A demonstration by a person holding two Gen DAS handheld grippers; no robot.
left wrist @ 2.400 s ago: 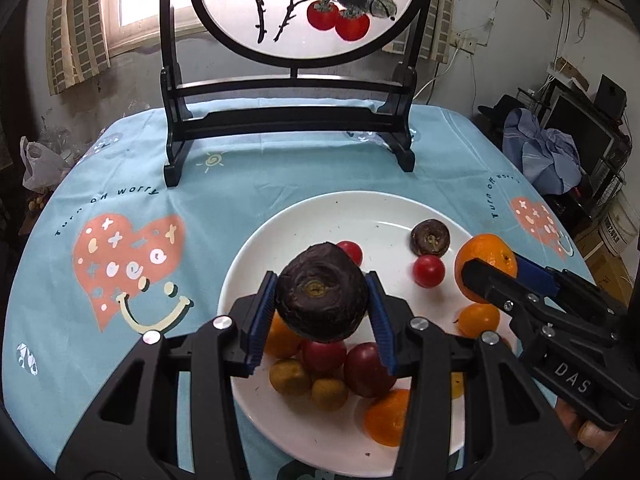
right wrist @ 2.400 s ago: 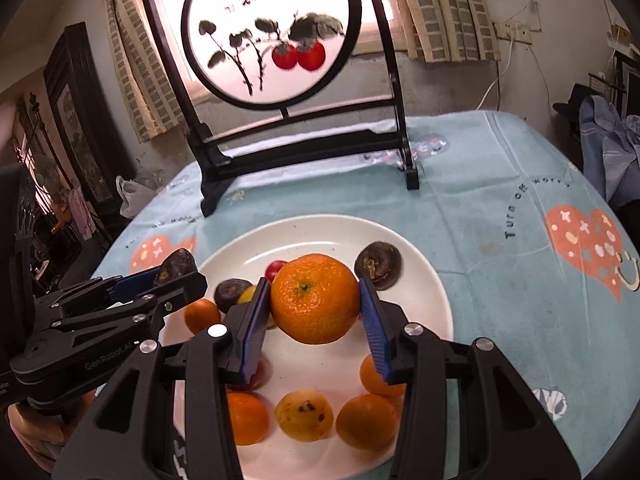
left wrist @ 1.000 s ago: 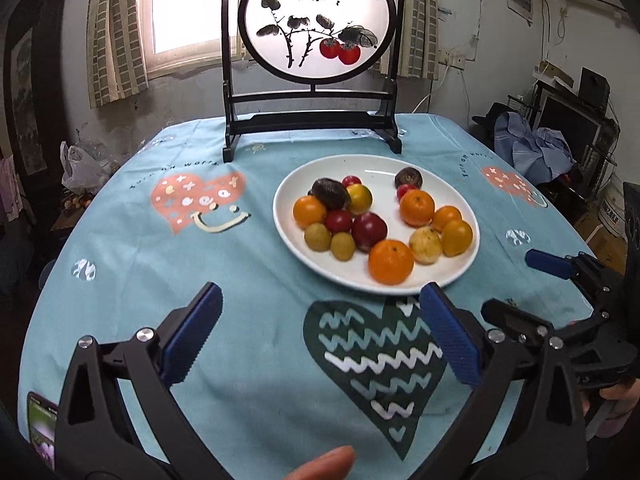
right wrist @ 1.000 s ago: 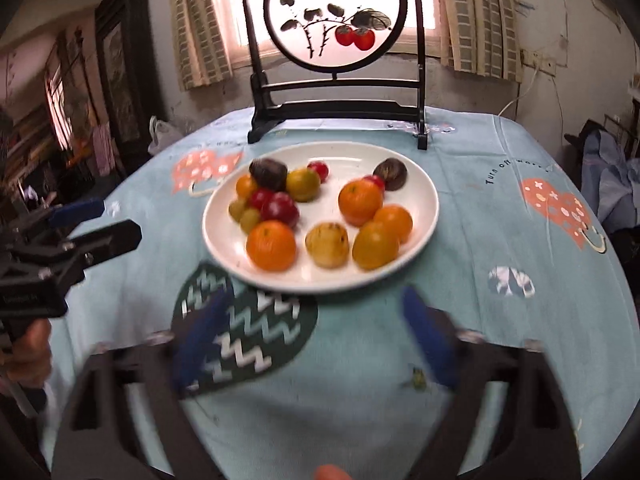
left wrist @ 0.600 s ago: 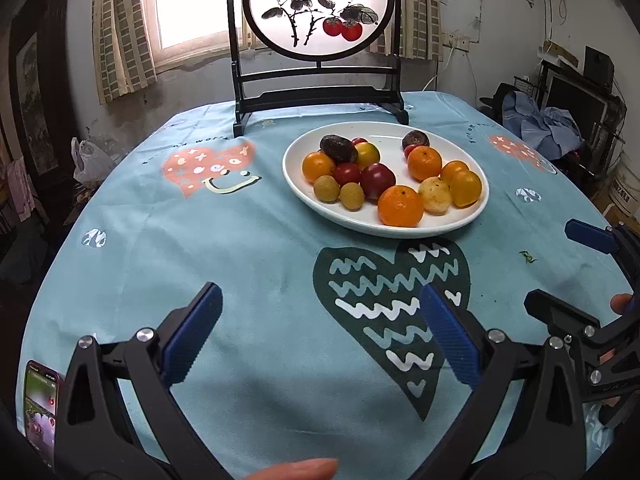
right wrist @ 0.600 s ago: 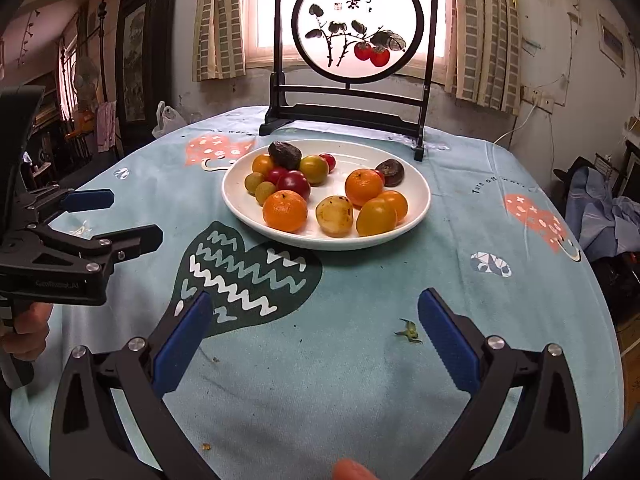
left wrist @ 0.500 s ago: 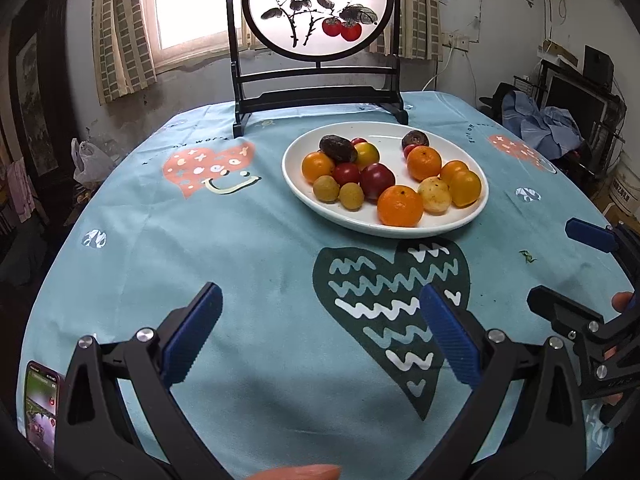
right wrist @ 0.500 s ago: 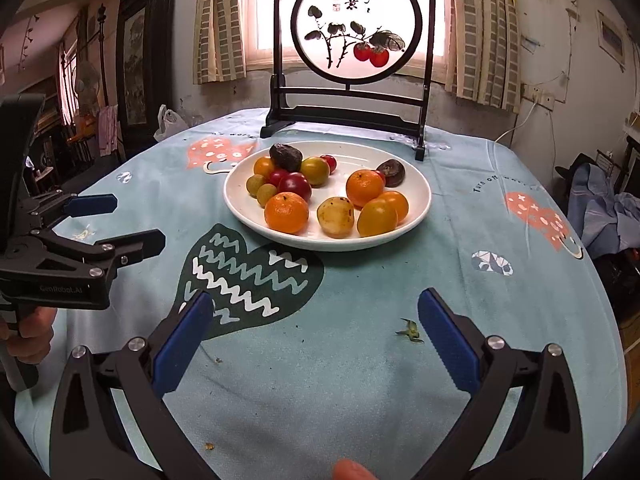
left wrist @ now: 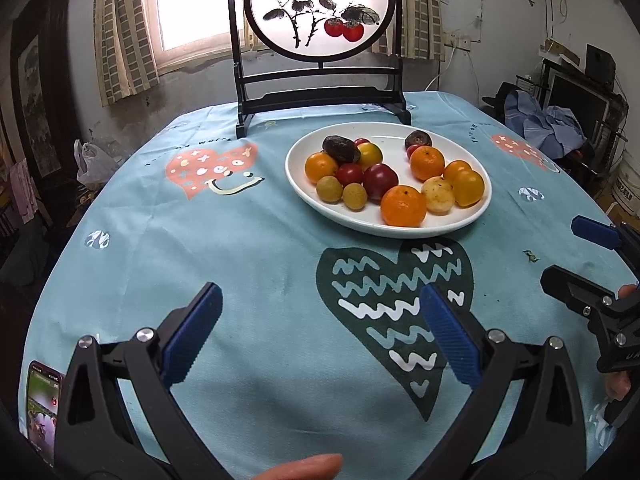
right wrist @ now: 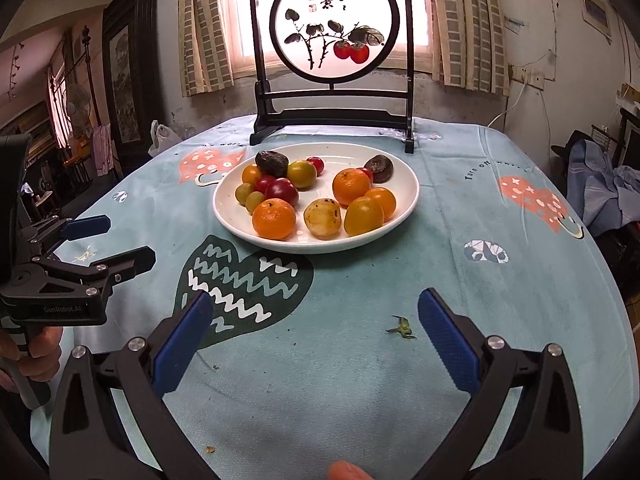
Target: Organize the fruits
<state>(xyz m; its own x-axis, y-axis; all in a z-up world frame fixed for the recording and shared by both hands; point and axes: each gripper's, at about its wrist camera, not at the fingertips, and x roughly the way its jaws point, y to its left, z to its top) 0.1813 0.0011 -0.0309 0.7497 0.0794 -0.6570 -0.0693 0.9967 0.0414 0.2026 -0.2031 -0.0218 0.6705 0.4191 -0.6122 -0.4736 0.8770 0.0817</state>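
Observation:
A white plate on the blue tablecloth holds several fruits: oranges, red tomatoes, small yellow fruits and a dark passion fruit. My left gripper hangs open over the near part of the table, well short of the plate, with nothing between its blue pads. My right gripper is open and empty too, also back from the plate. Each gripper shows at the edge of the other's view: the right one, the left one.
A black wooden stand with a round painted screen rises behind the plate. A phone lies at the near left table edge. A small green stem scrap sits on the cloth. Clothes and clutter fill the right side of the room.
Both grippers let go of their fruits, a dark passion fruit and an orange, onto the plate, opened wide and pulled back toward the near table edge. In the last half second they barely moved.

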